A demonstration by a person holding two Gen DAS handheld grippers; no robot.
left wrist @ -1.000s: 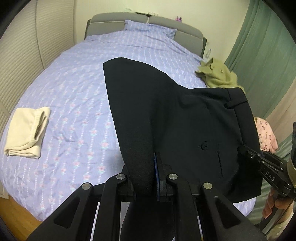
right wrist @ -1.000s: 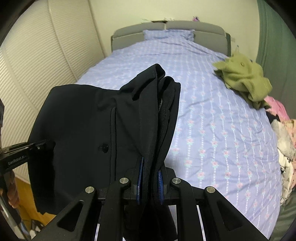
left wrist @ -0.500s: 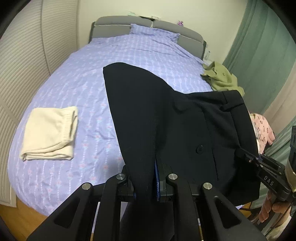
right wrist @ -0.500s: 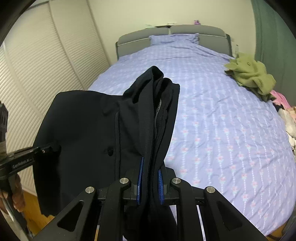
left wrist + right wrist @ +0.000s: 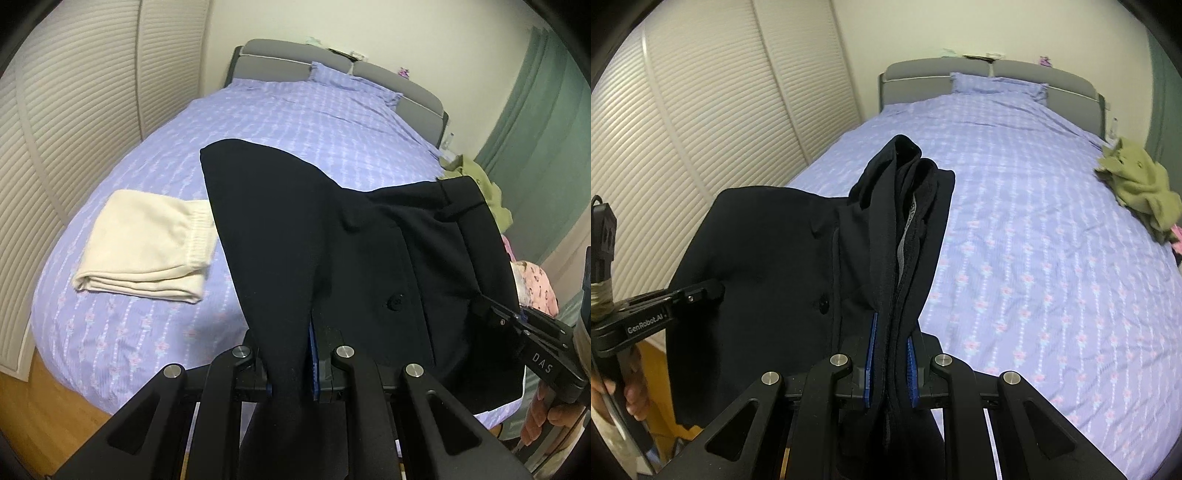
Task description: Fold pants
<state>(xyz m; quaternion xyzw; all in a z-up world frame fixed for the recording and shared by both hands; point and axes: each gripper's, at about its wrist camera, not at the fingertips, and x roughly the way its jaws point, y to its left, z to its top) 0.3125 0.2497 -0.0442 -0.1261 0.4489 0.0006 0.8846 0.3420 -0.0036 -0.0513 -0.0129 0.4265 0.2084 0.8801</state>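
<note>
Black pants (image 5: 332, 240) hang in the air in front of the bed, stretched between my two grippers. My left gripper (image 5: 291, 354) is shut on one edge of the pants. My right gripper (image 5: 890, 354) is shut on the bunched waistband end (image 5: 905, 206), blue pads pressing the cloth. The right gripper also shows at the right of the left wrist view (image 5: 495, 314), clamped on the pants. The left gripper shows at the left of the right wrist view (image 5: 705, 291), also clamped. A back-pocket button (image 5: 394, 303) faces the left camera.
A bed with a purple patterned sheet (image 5: 295, 122) lies ahead, grey headboard (image 5: 960, 70) at the far end. A folded cream garment (image 5: 147, 243) lies near the bed's left edge. A green garment (image 5: 1137, 184) and pink clothes (image 5: 535, 284) lie on the right. Slatted wardrobe doors (image 5: 701, 129) stand left.
Both grippers have risen and pulled back from the bed with the pants. More of the wardrobe, wall and floor now shows, and the cream garment sits closer to centre.
</note>
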